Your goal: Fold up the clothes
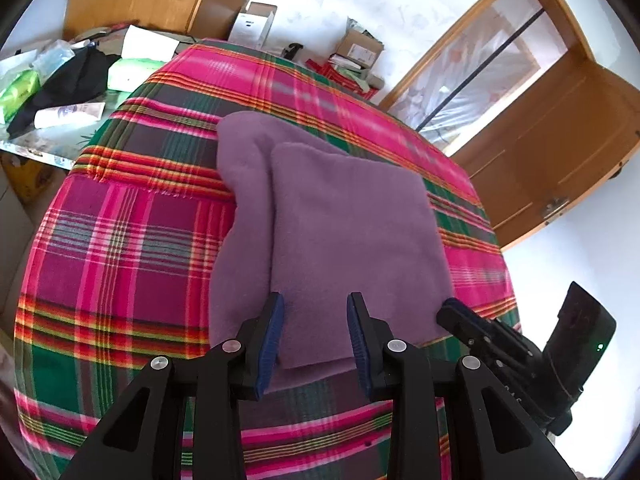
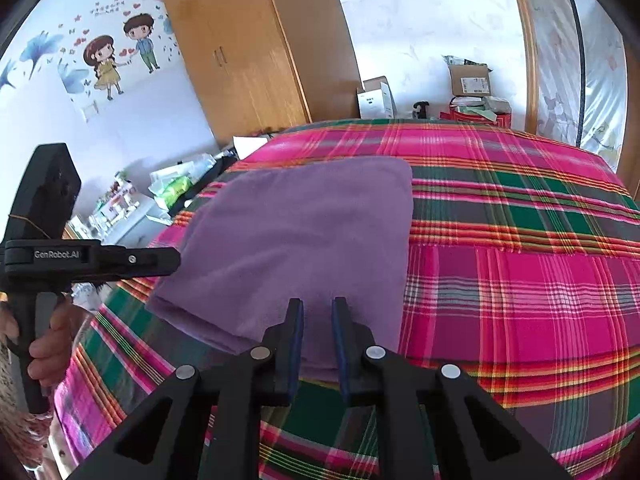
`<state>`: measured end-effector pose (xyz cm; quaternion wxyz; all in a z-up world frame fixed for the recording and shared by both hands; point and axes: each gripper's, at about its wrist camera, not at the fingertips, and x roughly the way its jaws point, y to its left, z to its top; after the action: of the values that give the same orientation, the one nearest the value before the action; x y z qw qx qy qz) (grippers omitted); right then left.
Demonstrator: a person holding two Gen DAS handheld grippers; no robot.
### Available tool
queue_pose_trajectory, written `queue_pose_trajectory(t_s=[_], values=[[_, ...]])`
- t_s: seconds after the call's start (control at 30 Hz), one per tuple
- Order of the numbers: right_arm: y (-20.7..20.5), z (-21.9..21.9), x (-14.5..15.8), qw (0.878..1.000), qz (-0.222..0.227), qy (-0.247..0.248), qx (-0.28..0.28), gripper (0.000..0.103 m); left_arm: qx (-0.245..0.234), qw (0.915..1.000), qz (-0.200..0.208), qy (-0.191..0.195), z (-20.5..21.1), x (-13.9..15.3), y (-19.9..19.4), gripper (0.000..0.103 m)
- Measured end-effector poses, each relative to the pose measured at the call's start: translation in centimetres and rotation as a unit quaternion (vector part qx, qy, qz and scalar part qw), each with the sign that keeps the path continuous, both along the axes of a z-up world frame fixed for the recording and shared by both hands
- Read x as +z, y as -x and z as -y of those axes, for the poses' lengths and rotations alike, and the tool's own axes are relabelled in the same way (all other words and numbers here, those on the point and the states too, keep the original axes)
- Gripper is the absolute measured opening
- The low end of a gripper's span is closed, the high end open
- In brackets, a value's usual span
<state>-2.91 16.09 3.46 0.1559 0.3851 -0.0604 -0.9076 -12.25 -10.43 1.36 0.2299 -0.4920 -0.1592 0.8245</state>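
Observation:
A purple fleece garment [image 1: 344, 220] lies folded on the plaid bedspread [image 1: 132, 240], one layer on top of a wider one. My left gripper [image 1: 316, 312] hovers open over the garment's near edge, its blue pads [image 1: 274, 328] holding nothing. At that view's lower right my right gripper [image 1: 454, 312] points at the garment's right corner. In the right wrist view the garment [image 2: 300, 232] spreads ahead of my right gripper [image 2: 317, 320], whose fingers stand slightly apart above the near edge with no cloth between them. The left gripper [image 2: 172, 260] reaches in from the left, held by a hand [image 2: 44, 344].
A bedside table [image 1: 60, 136] left of the bed carries tissue packs, a black cloth and a tube. A wooden wardrobe [image 2: 256, 44] stands behind it. Cardboard boxes [image 2: 468, 80] sit by the far wall, and a wooden door [image 1: 560, 152] is at the right.

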Motion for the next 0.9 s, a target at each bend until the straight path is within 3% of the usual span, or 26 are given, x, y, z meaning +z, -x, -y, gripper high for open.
queue_pose_trajectory(t_s=[0.33, 0.53, 0.63, 0.77, 0.83, 0.9], values=[[-0.1, -0.5, -1.3, 1.0, 0.013, -0.007, 0.001, 0.013, 0.009, 0.9998, 0.02, 0.003, 0.6, -1.8, 0.4, 0.033], [-0.3, -0.7, -1.3, 1.0, 0.024, -0.002, -0.006, 0.013, 0.017, 0.9995, 0.026, -0.001, 1.1, -1.6, 0.1, 0.035], [-1.1, -0.8, -0.6, 0.999, 0.035, -0.004, -0.016, 0.015, 0.019, 0.9995, 0.018, 0.016, 1.2, -0.8, -0.8, 0.035], [-2.2, -0.5, 0.1, 0.998, 0.053, -0.013, -0.021, 0.031, 0.022, 0.9992, 0.015, 0.03, 1.1, 0.2, -2.5, 0.039], [-2.8, -0.1, 0.2, 0.998, 0.058, -0.015, -0.02, 0.033, 0.025, 0.9986, 0.008, 0.045, 0.9, 0.6, -3.8, 0.046], [-3.3, 0.4, 0.2, 0.998, 0.062, -0.019, -0.018, 0.033, 0.028, 0.9973, -0.003, 0.068, 0.5, 0.9, -5.0, 0.046]])
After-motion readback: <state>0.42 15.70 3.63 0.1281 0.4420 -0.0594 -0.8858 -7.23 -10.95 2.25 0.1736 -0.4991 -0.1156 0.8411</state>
